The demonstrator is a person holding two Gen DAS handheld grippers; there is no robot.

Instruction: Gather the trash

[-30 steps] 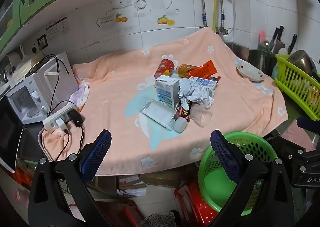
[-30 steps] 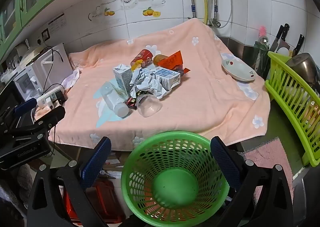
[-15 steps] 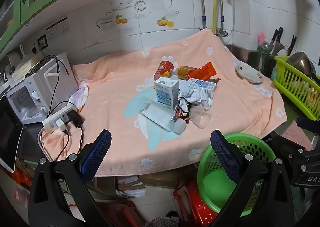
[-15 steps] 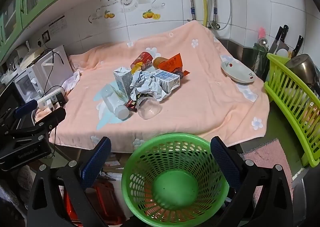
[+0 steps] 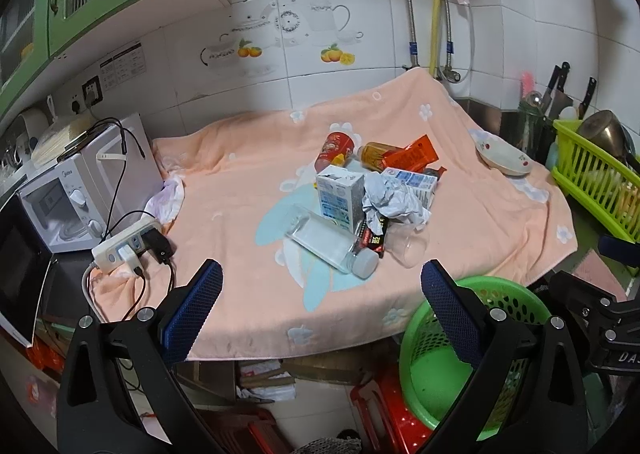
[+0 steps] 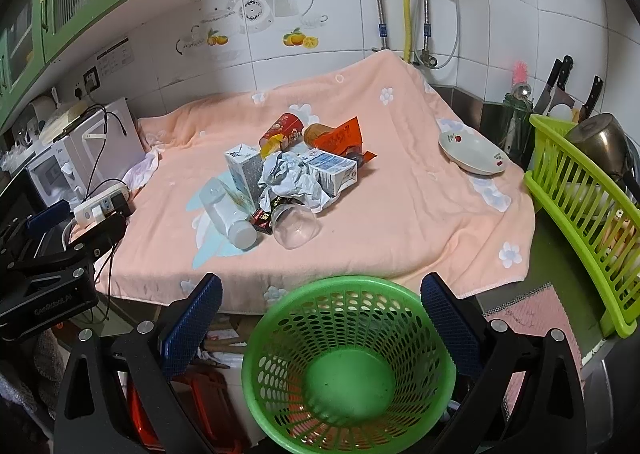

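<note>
Two grippers, left (image 5: 320,290) and right (image 6: 320,302), spread wide, empty | microwave (image 5: 76,190) badge "Midea"

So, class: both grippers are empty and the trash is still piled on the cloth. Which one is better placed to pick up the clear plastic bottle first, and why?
Left, probably. The left gripper is open with the bottle just ahead; the right gripper is open over the green basket.

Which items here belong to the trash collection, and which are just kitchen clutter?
Job: green basket, plastic bottle, clear cup, crumpled paper, two cartons, red can.

Clutter: bowl, microwave, power strip, dish rack.
</note>
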